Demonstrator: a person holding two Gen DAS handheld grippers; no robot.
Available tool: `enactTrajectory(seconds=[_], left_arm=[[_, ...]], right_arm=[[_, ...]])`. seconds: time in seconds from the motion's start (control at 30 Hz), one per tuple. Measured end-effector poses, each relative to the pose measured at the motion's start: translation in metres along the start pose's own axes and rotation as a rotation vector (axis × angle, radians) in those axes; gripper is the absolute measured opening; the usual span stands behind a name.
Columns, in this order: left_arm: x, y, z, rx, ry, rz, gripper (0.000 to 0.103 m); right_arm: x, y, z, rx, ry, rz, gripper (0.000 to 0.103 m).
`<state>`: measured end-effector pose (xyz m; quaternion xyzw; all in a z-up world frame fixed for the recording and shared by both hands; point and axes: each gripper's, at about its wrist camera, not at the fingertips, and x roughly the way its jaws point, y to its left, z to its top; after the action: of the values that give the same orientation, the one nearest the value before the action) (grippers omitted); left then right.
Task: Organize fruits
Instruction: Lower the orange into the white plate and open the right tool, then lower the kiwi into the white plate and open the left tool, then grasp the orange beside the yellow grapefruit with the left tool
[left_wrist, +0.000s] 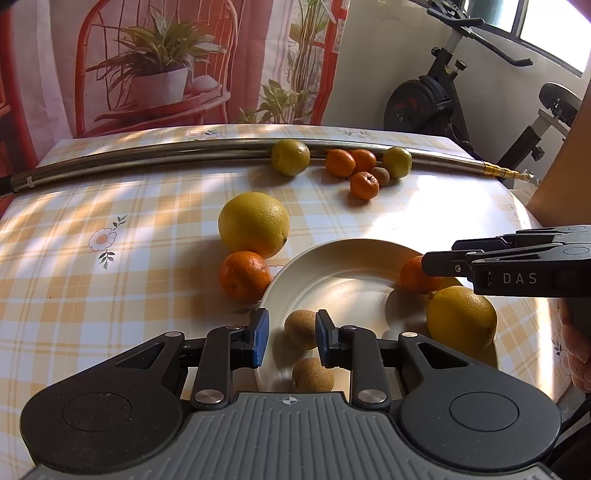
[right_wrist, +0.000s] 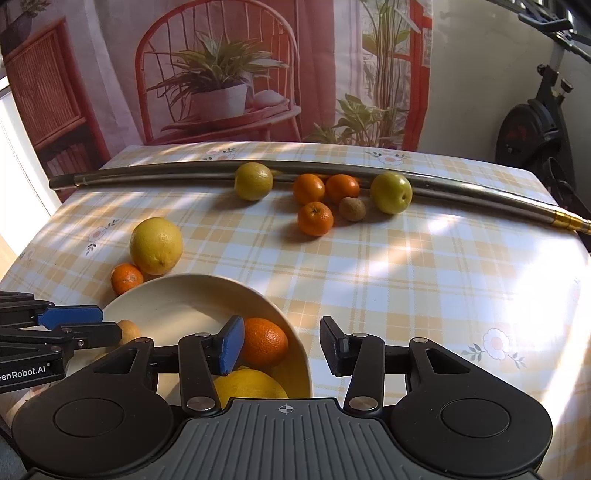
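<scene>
Desk (left_wrist: 147, 229) under plaid cloth, metal pole (left_wrist: 147, 157) lying along the far edge. Left of the plate: big yellow citrus (left_wrist: 253, 223), and a mandarin (left_wrist: 244, 274) touching the plate rim. Left gripper (left_wrist: 291, 338) over the plate (left_wrist: 332, 273), jaws apart, a small brown fruit (left_wrist: 300, 329) sitting between the blue pads but not clamped (gap visible on the left side); second brown fruit (left_wrist: 312, 374) just below it on the plate. Right side of the plate: a mandarin in plate (right_wrist: 264, 341) and a yellow citrus in plate (left_wrist: 460, 319). Right gripper (right_wrist: 282, 347) hovers at the plate's right rim, jaws wide apart, holding nothing. Far back by the pole: green-yellow fruit (right_wrist: 253, 181), three mandarins (right_wrist: 315, 218), one brown fruit, another green-yellow one (right_wrist: 391, 193).
</scene>
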<state>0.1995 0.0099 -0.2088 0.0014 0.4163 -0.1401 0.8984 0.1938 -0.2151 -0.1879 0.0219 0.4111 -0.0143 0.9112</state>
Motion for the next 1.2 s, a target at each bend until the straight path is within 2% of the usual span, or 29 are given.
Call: enactTrajectory(seconds=[0.07,0.33,0.57,0.63,0.77,0.9,1.07,1.2], left_arm=[[0.000,0.001,0.000,-0.005,-0.002,-0.003,0.028],[-0.007,0.010,0.003,-0.046,-0.026,0.005,0.029],[-0.008,0.041,0.009,-0.225,-0.010,-0.043,0.029],[-0.007,0.047,0.011,-0.250,-0.007,-0.041,0.029],[-0.007,0.051,0.017,-0.246,-0.017,-0.009,0.029],[-0.005,0.055,0.022,-0.266,0.001,-0.042,0.029],[0.002,0.052,0.028,-0.242,0.011,-0.022,0.029],[0.003,0.049,0.030,-0.258,0.002,-0.040,0.029]], right_arm=[[0.000,-0.001,0.000,0.006,-0.001,-0.010,0.046],[-0.006,-0.008,0.004,0.032,-0.029,-0.031,0.045],[-0.010,-0.018,0.009,0.084,-0.032,-0.018,0.045],[-0.012,-0.019,0.010,0.088,-0.043,-0.018,0.045],[-0.014,-0.022,0.009,0.094,-0.054,-0.014,0.045],[-0.015,-0.026,0.009,0.108,-0.058,-0.014,0.045],[-0.014,-0.031,0.008,0.128,-0.064,-0.018,0.045],[-0.018,-0.032,0.009,0.127,-0.076,-0.028,0.045]])
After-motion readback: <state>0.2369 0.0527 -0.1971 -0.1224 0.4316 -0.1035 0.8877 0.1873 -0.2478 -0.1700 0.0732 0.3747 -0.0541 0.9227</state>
